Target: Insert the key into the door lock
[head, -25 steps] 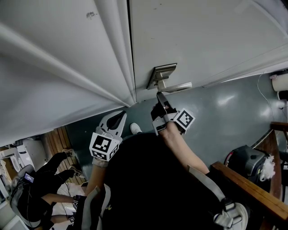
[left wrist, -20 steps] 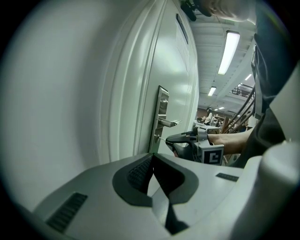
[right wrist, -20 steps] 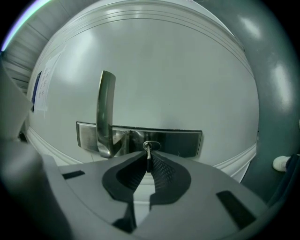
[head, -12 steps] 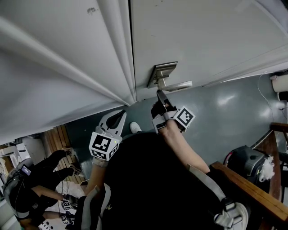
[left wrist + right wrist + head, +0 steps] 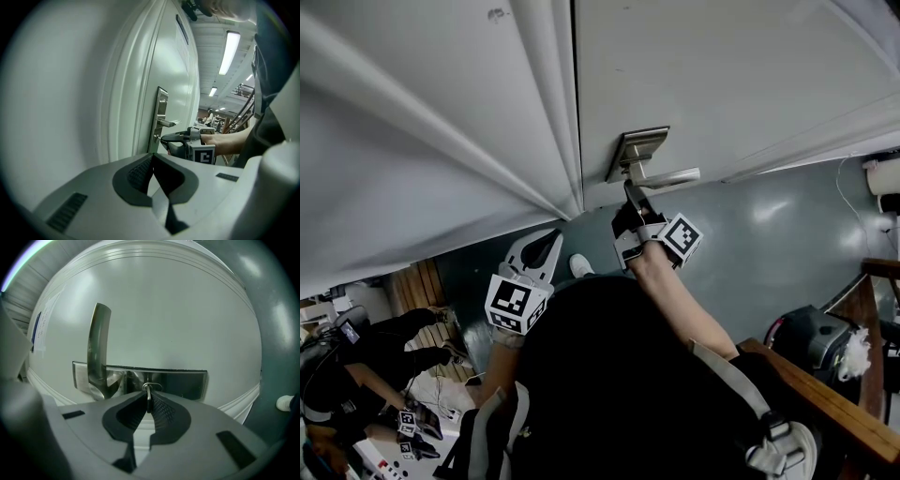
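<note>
A white door [image 5: 722,75] carries a steel lock plate [image 5: 630,155] [image 5: 178,380] with a lever handle [image 5: 670,176] [image 5: 98,348]. My right gripper [image 5: 630,200] [image 5: 148,401] is shut on a small metal key [image 5: 148,394], whose tip reaches the keyhole [image 5: 149,387] on the plate below the handle. My left gripper [image 5: 542,255] [image 5: 152,180] hangs lower left of the lock, apart from the door, jaws together with nothing between them. In the left gripper view the right gripper [image 5: 185,140] shows at the plate [image 5: 160,119].
The door frame moulding [image 5: 544,122] runs left of the lock. A grey-green floor [image 5: 787,244] lies below. A wooden rail [image 5: 825,394] crosses the lower right. A person [image 5: 356,375] crouches at the lower left by a white table [image 5: 389,459].
My right gripper has moved up a little with the key, closer to the lock plate. The left gripper has stayed put. The person at lower left has shifted.
</note>
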Demonstrator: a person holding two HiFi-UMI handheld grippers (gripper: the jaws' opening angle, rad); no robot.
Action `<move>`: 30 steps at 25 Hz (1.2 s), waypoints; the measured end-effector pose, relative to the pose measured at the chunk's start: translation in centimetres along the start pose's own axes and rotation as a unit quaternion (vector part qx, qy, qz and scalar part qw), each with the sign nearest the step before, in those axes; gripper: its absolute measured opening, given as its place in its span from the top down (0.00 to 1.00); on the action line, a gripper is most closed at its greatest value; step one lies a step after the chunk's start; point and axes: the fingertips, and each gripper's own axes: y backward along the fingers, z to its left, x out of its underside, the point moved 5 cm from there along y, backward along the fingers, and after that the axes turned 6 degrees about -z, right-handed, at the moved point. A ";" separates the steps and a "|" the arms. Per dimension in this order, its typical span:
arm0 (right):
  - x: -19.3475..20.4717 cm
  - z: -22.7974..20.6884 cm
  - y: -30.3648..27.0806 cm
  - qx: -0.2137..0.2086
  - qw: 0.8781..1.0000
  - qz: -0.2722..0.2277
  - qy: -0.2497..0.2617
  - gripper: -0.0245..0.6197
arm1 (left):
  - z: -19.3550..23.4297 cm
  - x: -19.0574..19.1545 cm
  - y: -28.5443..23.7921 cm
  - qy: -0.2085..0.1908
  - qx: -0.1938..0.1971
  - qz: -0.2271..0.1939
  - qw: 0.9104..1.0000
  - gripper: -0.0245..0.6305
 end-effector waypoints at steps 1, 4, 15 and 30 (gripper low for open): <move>0.0 0.0 0.0 -0.001 1.000 0.002 0.001 0.91 | -0.1 0.0 0.0 0.000 0.000 0.000 1.000 0.95; 0.0 0.0 -0.1 -0.007 1.000 0.009 0.001 0.91 | -0.5 0.0 -0.3 0.002 0.004 -0.001 1.000 0.95; -0.1 0.3 1.7 0.005 0.998 0.055 0.020 0.91 | -2.7 -0.6 -1.7 0.007 0.014 -0.007 1.000 0.95; -4.9 5.0 7.6 -0.037 0.958 0.078 0.273 0.93 | -7.6 -1.7 -6.5 0.010 0.062 -0.021 0.998 0.95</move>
